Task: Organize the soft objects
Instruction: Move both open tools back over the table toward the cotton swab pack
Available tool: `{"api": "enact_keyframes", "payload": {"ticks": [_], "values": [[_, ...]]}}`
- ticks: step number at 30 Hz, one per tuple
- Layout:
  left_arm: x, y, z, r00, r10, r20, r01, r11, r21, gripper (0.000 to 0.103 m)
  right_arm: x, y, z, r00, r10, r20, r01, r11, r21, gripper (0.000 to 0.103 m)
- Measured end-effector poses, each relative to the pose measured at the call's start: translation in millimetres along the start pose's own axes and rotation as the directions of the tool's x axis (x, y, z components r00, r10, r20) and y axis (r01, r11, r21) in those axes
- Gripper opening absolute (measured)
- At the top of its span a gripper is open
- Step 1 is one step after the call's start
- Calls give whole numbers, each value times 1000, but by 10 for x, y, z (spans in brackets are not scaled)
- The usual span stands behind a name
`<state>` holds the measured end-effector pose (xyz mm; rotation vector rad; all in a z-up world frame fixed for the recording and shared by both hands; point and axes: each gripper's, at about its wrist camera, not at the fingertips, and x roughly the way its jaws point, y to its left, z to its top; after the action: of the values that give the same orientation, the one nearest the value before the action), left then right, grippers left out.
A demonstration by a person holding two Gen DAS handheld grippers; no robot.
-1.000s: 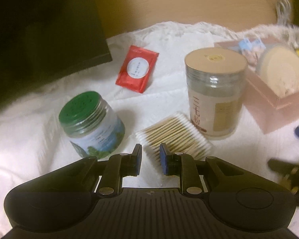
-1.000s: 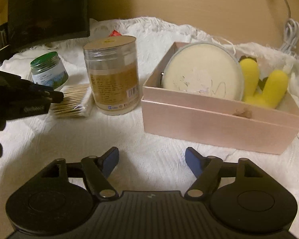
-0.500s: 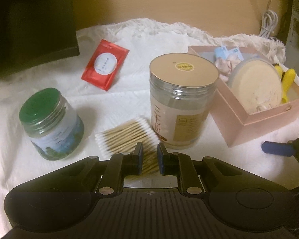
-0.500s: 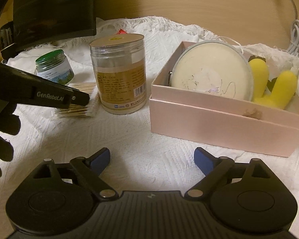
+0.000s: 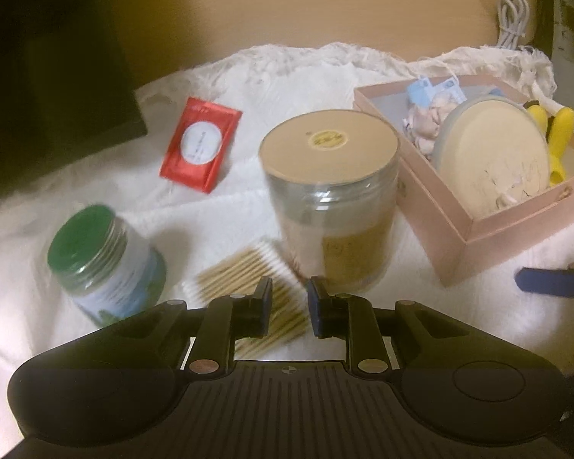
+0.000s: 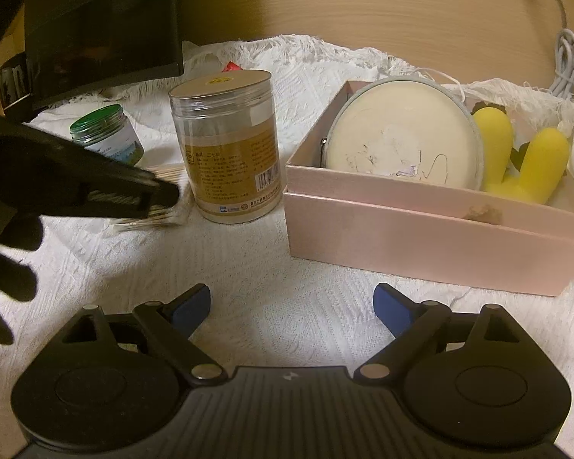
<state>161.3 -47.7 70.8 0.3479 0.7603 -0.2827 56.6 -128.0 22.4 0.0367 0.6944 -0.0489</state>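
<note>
My left fingers (image 5: 288, 306) have just widened, straddling the cotton swab pack (image 5: 245, 279) unpinched; closing crookedly could knock the tall jar (image 5: 329, 199). Right fingers (image 6: 291, 308) spread, empty.

Home desk, fringed white cloth (image 6: 287, 287), dark monitor (image 6: 103, 19), charging cable (image 6: 566, 61), toiletry jars

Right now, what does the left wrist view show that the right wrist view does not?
Only the left wrist view: the whole red sachet, and blue-tagged pale items at the back of the box.

Only the right wrist view: the black monitor, the barcode side of the tall jar, and the right claw wide open.

Both: the green-lid jar, swabs, pink box, round pouch, yellow toy, white cloth.
</note>
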Motion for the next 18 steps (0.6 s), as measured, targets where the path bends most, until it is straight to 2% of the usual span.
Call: {"api": "enact_keyframes", "payload": {"ticks": [2, 5, 12, 15, 17, 18], "values": [[83, -45, 17, 1000, 3, -28, -3, 1000, 19, 25, 2, 3, 0, 1000, -2, -2, 2, 1000, -3, 93], [91, -88, 12, 999, 19, -28, -16, 996, 88, 29, 13, 57, -1, 1000, -27, -13, 27, 999, -31, 93], [-121, 197, -253, 997, 53, -60, -49, 996, 72, 35, 39, 69, 15, 999, -24, -22, 23, 999, -46, 96], [-307, 329, -368, 1000, 23, -8, -23, 998, 56, 34, 39, 71, 15, 999, -25, -22, 24, 999, -47, 96], [-353, 325, -390, 999, 29, 32, -32, 995, 97, 34, 39, 72, 15, 999, -25, -22, 24, 999, -47, 97], [-317, 323, -376, 999, 36, 23, -38, 993, 111, 35, 39, 73, 14, 999, -25, -22, 24, 999, -47, 97]]}}
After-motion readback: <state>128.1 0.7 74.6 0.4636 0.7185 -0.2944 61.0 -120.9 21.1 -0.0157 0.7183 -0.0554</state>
